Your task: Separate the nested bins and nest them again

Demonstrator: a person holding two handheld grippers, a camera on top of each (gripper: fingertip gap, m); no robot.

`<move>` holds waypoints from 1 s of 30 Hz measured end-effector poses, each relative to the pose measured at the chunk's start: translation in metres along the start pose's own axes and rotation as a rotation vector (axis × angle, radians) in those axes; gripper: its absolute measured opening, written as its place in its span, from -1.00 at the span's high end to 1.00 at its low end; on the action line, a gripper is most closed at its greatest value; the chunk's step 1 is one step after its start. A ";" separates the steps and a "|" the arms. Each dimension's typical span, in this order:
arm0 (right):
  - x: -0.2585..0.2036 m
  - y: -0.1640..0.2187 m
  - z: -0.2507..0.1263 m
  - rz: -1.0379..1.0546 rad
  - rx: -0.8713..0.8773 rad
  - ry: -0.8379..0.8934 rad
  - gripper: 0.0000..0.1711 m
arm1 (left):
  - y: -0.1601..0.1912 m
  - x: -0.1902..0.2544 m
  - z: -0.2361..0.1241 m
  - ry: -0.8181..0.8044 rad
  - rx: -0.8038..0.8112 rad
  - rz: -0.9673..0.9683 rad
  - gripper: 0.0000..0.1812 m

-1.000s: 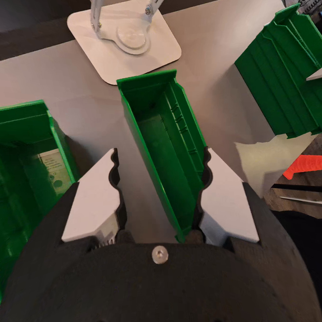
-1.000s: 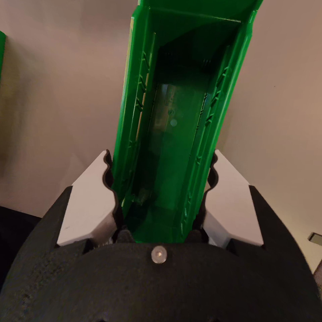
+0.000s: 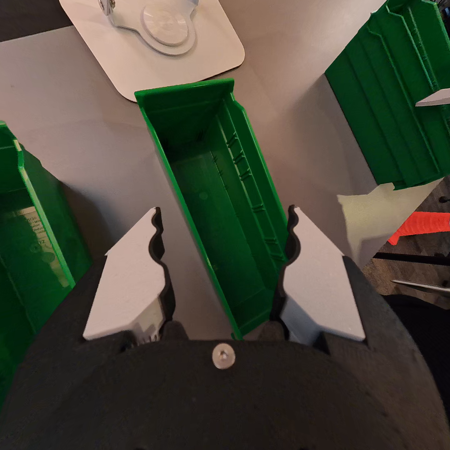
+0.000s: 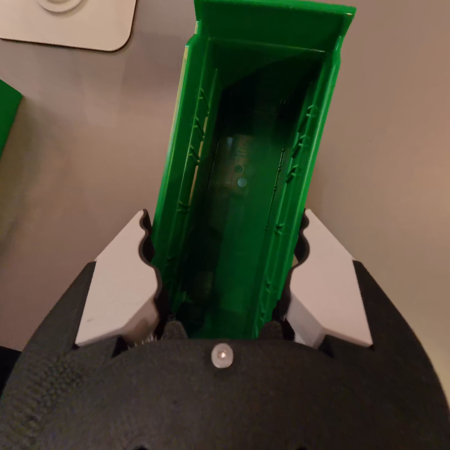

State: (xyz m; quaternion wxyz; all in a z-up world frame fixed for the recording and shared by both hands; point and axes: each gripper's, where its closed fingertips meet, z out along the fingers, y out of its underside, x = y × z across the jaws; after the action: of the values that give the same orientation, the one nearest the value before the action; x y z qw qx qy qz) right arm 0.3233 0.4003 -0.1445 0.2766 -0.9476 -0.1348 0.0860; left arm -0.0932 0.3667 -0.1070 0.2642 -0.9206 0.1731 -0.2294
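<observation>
A narrow green bin [image 3: 219,194] lies open side up on the grey table [image 3: 85,121]. My left gripper [image 3: 224,208] is open over its near end; the right finger touches its wall and the left finger stands apart from it. A second green bin [image 3: 36,231], with a label inside, sits at the far left. My right gripper [image 4: 225,210] is shut on a third green bin [image 4: 243,219], with one finger on each long side. This bin also shows in the left wrist view [image 3: 389,97] at the upper right, with a white fingertip [image 3: 433,97] against it.
A white stand base [image 3: 158,43] lies on the table beyond the middle bin and also shows in the right wrist view [image 4: 73,24]. The table's corner [image 3: 365,219] is at the right, with an orange object [image 3: 423,226] on the floor beyond. A green bin edge [image 4: 7,114] is at the left.
My left gripper has moved a little forward over the middle bin. My right gripper has shifted with its bin, and the white stand base has come into its view.
</observation>
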 end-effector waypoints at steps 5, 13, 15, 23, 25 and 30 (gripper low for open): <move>0.000 -0.004 -0.011 0.005 -0.015 -0.009 -0.47 | 0.008 -0.003 0.008 -0.024 -0.028 -0.011 -0.19; -0.002 0.013 0.003 -0.033 -0.127 -0.032 -0.46 | 0.028 -0.013 0.021 -0.019 -0.071 -0.075 -0.21; 0.000 0.012 0.004 -0.037 -0.132 -0.034 -0.46 | 0.031 -0.014 0.024 -0.017 -0.076 -0.084 -0.20; -0.001 -0.021 -0.032 -0.158 -0.082 0.127 -0.63 | 0.052 0.009 0.043 0.100 -0.098 -0.214 -0.19; -0.028 -0.045 -0.049 -0.191 0.016 0.088 -0.52 | 0.052 0.020 0.048 0.135 -0.081 -0.261 -0.25; -0.154 -0.058 -0.048 -0.210 0.056 -0.254 -0.43 | 0.047 0.051 0.056 0.234 -0.053 -0.365 -0.33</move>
State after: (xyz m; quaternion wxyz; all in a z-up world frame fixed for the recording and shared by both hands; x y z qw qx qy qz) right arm 0.1765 0.3763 -0.0593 0.2911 -0.9017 -0.2646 0.1795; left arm -0.0308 0.3296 -0.1584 0.1723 -0.9104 0.0390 -0.3742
